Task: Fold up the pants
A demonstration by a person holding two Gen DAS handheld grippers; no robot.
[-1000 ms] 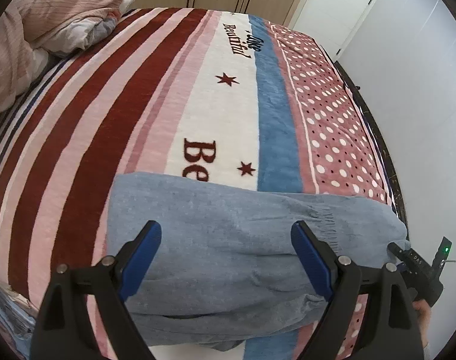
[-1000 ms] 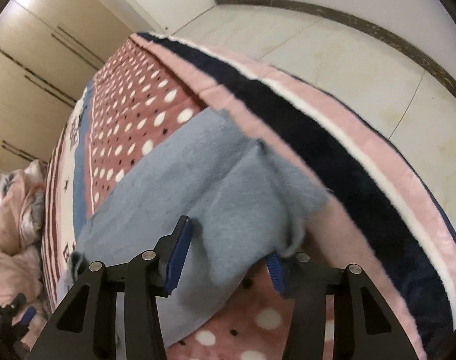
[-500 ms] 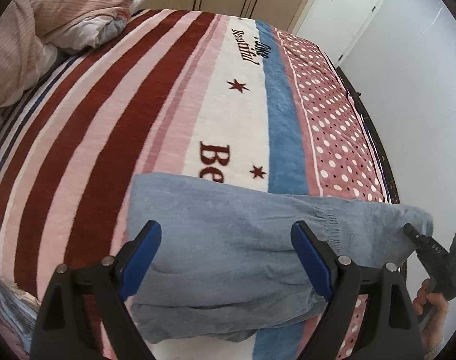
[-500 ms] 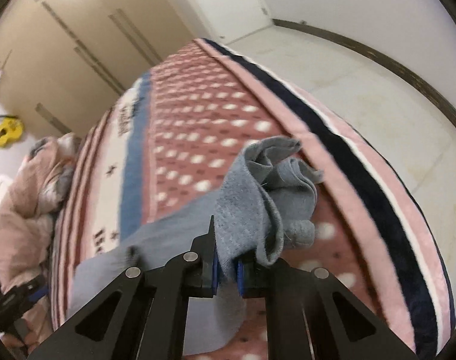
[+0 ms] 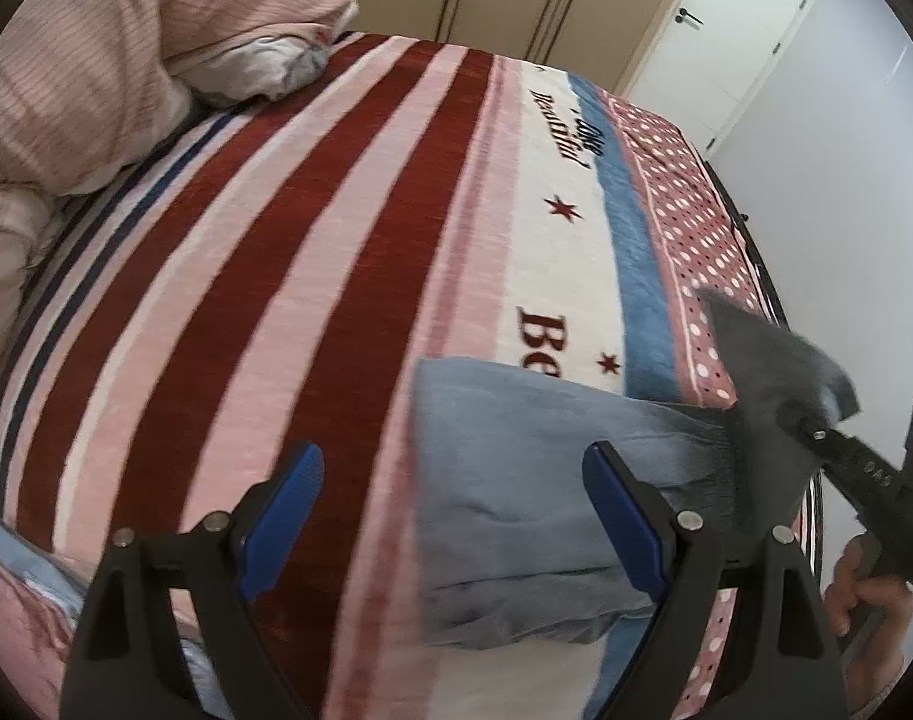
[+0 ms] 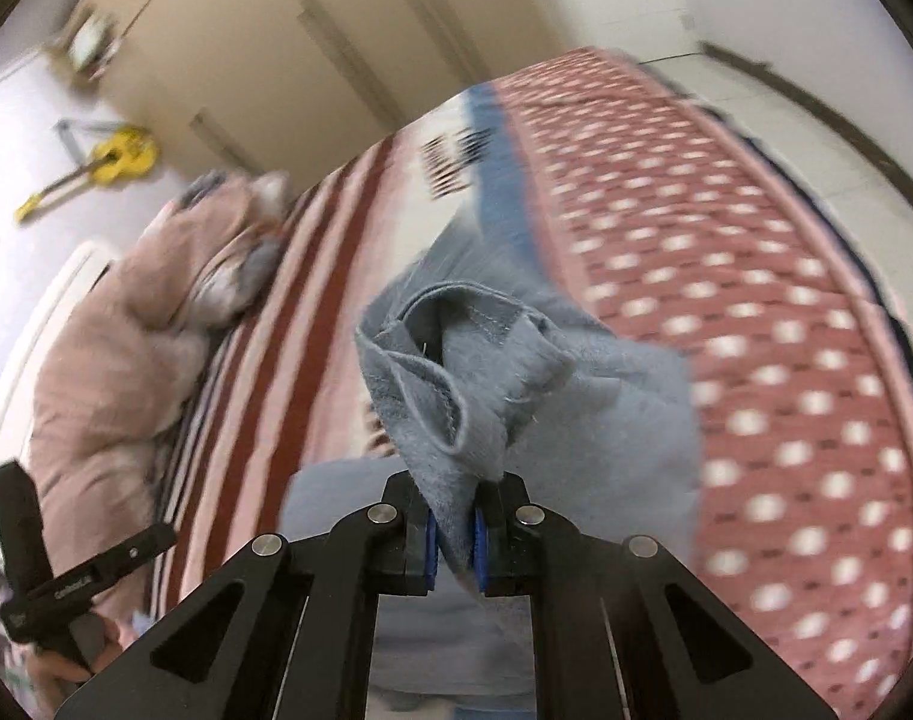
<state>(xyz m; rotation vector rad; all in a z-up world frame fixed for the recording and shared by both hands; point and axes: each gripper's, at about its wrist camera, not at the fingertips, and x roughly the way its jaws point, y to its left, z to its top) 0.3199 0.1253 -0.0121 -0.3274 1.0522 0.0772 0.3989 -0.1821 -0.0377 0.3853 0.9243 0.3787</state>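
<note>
Pants (image 5: 516, 480) lie on blanket (image 5: 336, 276) near bed's right edge, bedding pile (image 5: 114, 60) far left.

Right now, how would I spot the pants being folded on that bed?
Find the bed's striped blanket with red and pink bands. Near its front edge lie the grey-blue pants, one end pinched up by the right gripper. They are the only plain, unpatterned cloth there, unlike the pink duvet heaped behind.

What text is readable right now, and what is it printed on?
"Be": dark red letters on the white band of the striped plush blanket, cut off by the grey-blue pants.
"Beautiful": black script farther up that band.
Script line beside it: unreadable.
Small print on both hand-held grippers: blurred.
</note>
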